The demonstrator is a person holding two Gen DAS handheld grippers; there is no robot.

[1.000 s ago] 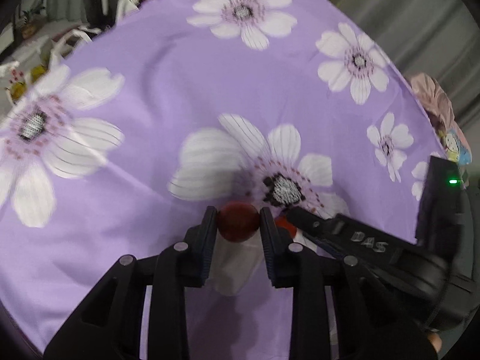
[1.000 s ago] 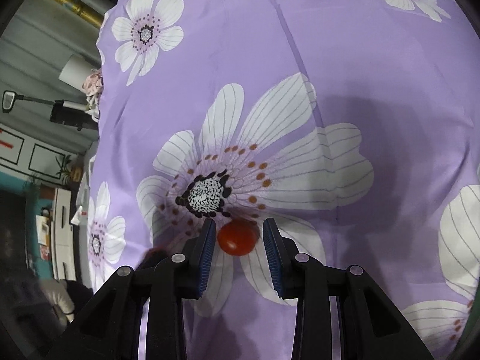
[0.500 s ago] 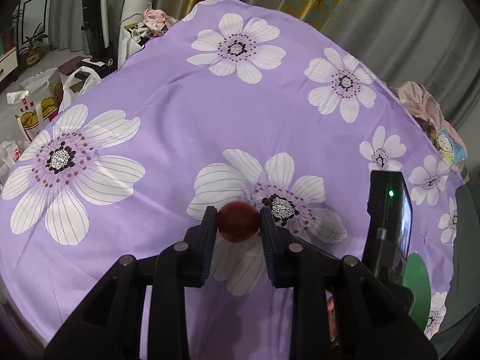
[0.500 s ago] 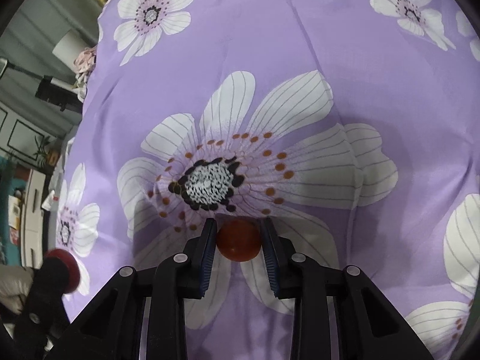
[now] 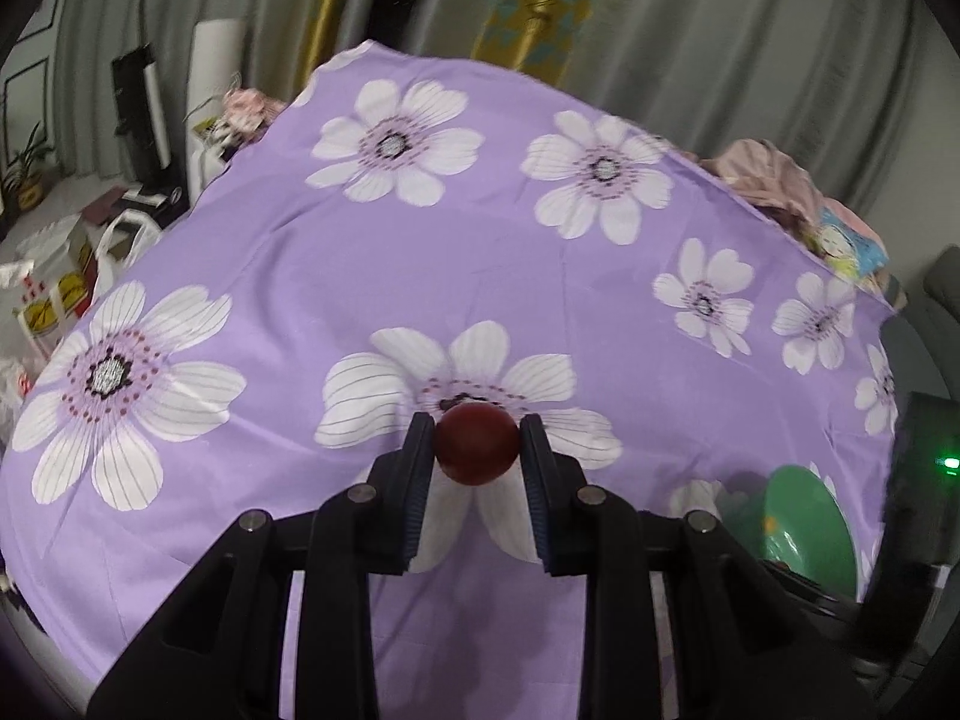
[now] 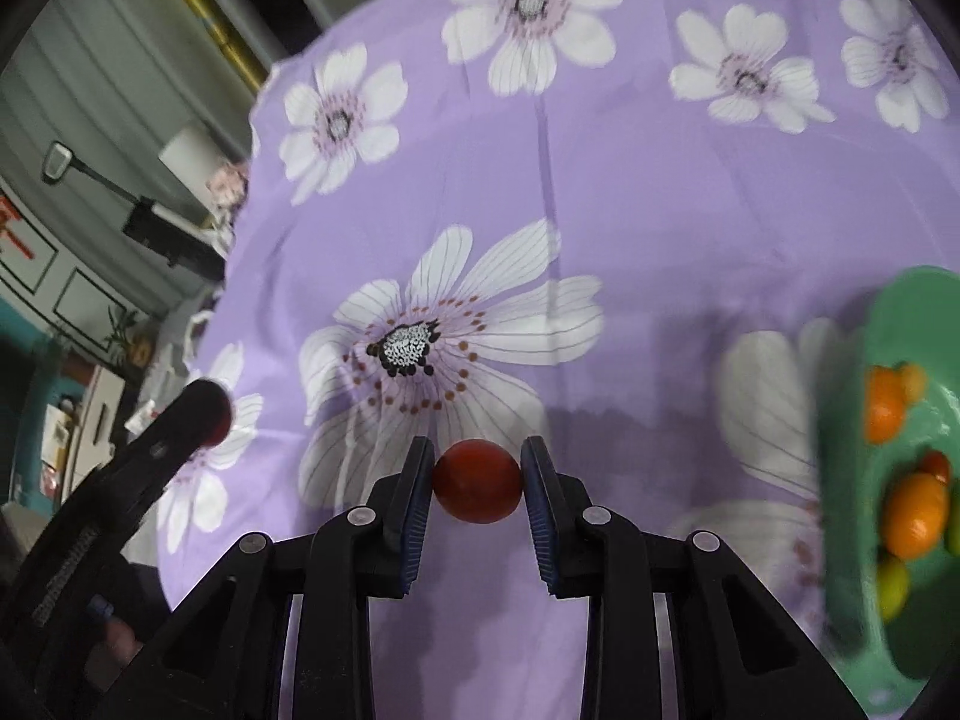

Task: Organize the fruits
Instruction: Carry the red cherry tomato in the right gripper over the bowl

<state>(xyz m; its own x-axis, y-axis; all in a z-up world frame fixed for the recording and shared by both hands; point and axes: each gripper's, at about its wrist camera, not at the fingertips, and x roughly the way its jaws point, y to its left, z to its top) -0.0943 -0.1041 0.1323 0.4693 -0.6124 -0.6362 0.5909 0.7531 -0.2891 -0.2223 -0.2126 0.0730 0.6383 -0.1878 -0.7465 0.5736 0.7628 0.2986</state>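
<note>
Right wrist view: your right gripper (image 6: 477, 483) clamps a red tomato (image 6: 477, 480); the green bowl (image 6: 852, 480) lies at three o'clock, nearer this hand. Your left gripper (image 5: 477, 450) grips a darker fruit (image 5: 477, 444).

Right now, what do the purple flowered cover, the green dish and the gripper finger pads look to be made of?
Purple flowered cover: thin woven fabric, matte, going by its creases and printed flowers. Green dish: probably plastic, smooth and slightly glossy, though blurred here. Finger pads: dark blue ribbed rubber, it seems, on black moulded plastic fingers, pressed against a small red fruit.
</note>
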